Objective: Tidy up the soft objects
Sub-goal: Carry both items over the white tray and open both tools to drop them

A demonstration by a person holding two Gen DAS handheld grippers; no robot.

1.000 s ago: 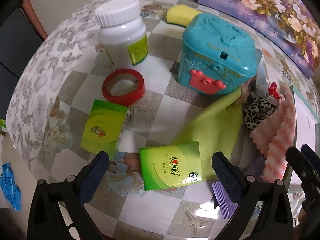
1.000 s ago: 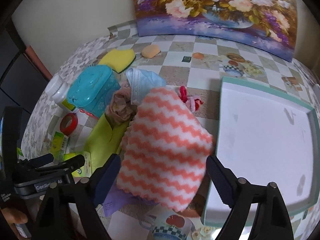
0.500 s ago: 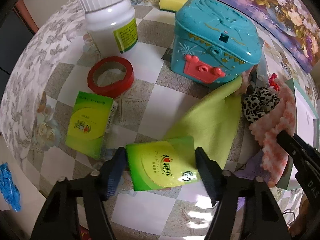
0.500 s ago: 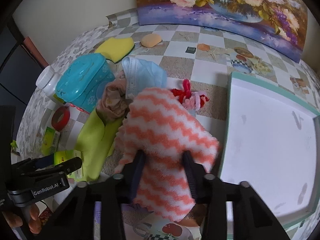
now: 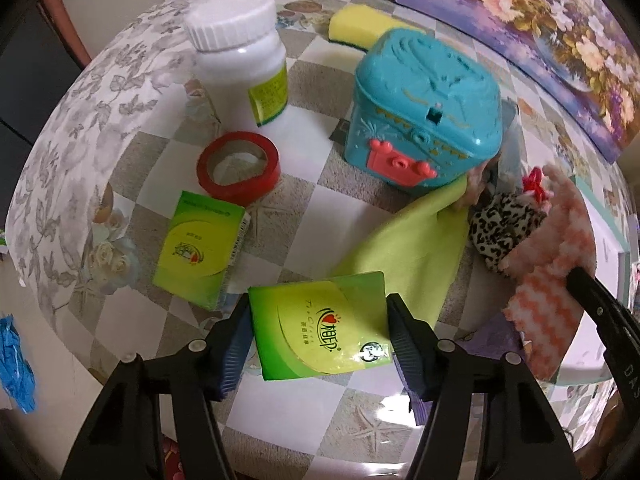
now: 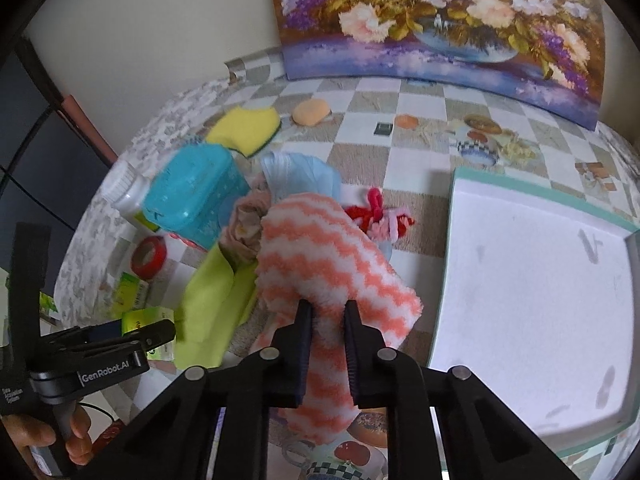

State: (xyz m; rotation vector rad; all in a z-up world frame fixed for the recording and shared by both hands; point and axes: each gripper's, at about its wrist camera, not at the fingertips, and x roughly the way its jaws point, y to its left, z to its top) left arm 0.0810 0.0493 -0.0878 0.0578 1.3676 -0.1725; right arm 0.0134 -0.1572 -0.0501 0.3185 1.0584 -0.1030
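While pinched at its near edge by right gripper [image 6: 326, 320] fingers just closed, striped fleece cloth [image 6: 320, 256] draped limp beside tray [image 6: 448, 240]; soft, light. Left gripper [image 5: 318, 334] fingers clamped across squashy tissue pack [image 5: 320, 326] on surface [image 5: 280, 404].

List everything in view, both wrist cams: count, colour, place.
tissue pack: 1, green, between left gripper's pads
small box: 1, green, left of that pack
tape roll: 1, red, before the bottle
bottle: 1, white, far left
toy chest: 1, teal with a pink clasp, centre
sponge: 1, yellow, behind chest
flat cloth: 1, lime, beside chest
striped cloth: 1, coral-white, pinched by right gripper
leopard-print piece: 1, beside striped cloth
face mask: 1, blue, in the pile
tray: 1, white, teal rim, right
painting: 1, floral, against the wall
left gripper: black, closed on the pack
right gripper: black, closed on the cloth
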